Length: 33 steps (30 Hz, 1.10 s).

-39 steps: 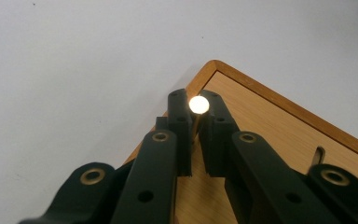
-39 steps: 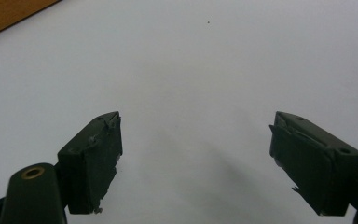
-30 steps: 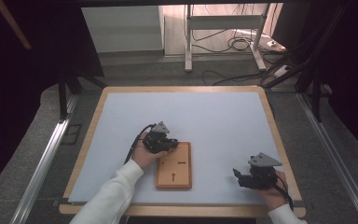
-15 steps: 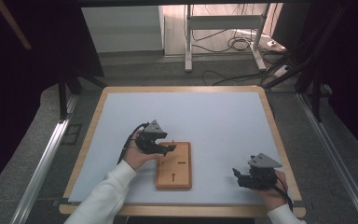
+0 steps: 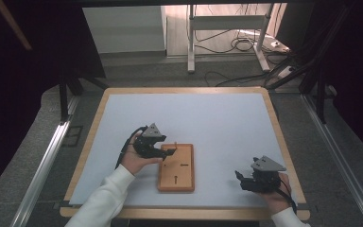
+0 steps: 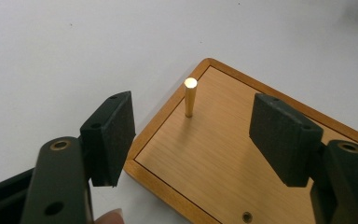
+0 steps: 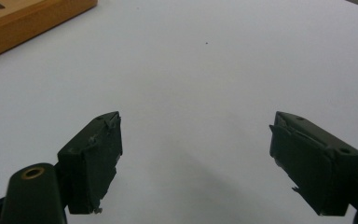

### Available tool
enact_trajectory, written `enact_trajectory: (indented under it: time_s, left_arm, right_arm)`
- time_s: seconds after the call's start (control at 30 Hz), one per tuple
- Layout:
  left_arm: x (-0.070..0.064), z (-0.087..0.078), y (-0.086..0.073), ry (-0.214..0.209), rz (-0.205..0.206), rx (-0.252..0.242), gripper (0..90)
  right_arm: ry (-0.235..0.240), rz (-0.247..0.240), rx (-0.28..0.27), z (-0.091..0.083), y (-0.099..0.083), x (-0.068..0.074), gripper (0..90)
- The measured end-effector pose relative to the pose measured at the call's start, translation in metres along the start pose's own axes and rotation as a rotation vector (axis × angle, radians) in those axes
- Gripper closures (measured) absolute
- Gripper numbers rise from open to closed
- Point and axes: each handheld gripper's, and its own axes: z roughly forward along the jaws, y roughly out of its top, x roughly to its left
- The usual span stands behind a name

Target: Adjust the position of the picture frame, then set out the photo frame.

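Centrally on the table, whose white surface is framed by a wooden rim, lies the wooden board; all positions below are given relative to this board.

The person's left forearm, in a white sleeve, enters from the bottom of the high view and angles up toward the board's left edge. The left hand cups its gripper from below and behind, just beside the board's far-left corner. The left gripper points across that corner, with its grey three-cornered plate on top. In the left gripper view, its jaws stand wide apart and hold nothing: one pad hangs over the white surface just outside the board's edge, the other pad over the board itself.

The right hand sits well apart from the board, to its right, near the table's front rim. The right gripper points back toward the board's right edge. In the right gripper view, its jaws are spread wide over bare white surface, empty, with a corner of the board at the upper left.

A brass peg stands upright in the board near its far-left corner, beyond the left gripper's pads and between their lines, touching neither. A small hole shows in the board nearer the gripper.
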Motion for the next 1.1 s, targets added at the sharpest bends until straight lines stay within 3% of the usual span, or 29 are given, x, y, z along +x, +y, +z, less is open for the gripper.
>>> enact_trajectory:
  time_s: [0.47, 0.53, 0.83, 1.1]
  left_arm:
    - [-0.002, 0.027, 0.005, -0.049, 0.029, 0.015, 38.2]
    - [-0.001, 0.031, 0.004, -0.058, 0.042, 0.025, 42.3]
    - [0.005, 0.039, 0.002, -0.085, 0.028, 0.02, 66.5]
    - [0.008, 0.04, 0.001, -0.056, 0.022, 0.016, 81.3]
  right_arm:
    - [0.008, -0.015, -0.004, -0.001, 0.0, 0.004, 17.0]
    - [0.008, -0.017, -0.001, -0.002, -0.001, 0.004, 17.0]
    - [0.003, -0.016, 0.004, -0.003, -0.004, 0.003, 17.0]
    - [0.006, -0.024, -0.006, -0.002, -0.001, 0.007, 17.0]
